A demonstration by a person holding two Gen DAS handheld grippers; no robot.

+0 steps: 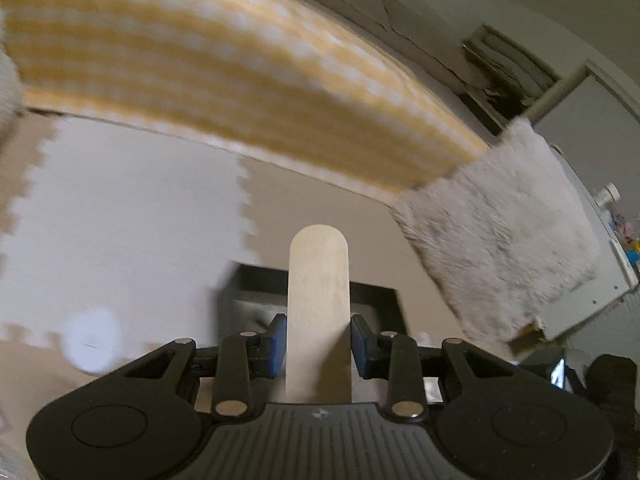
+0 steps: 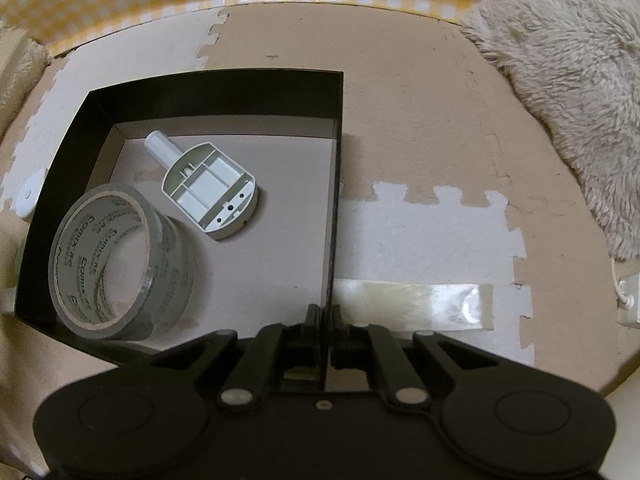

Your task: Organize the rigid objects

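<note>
Grippers are working a black box [image 2: 216, 92]: left gripper [image 1: 319, 346] is clamping a wooden stick [image 1: 319, 300], right gripper [image 2: 323, 318] is pinching the box's wall, tape roll [image 2: 120, 260] inside.

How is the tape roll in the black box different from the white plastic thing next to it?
The tape roll is a round ring with a hole through it; the white plastic part is a rounded shell with a stubby tube at one end. The tape roll is shiny clear-grey with printed words; the white plastic part is plain. The tape roll leans on the box wall; the white plastic part lies flat. Both are inside the box.
</note>
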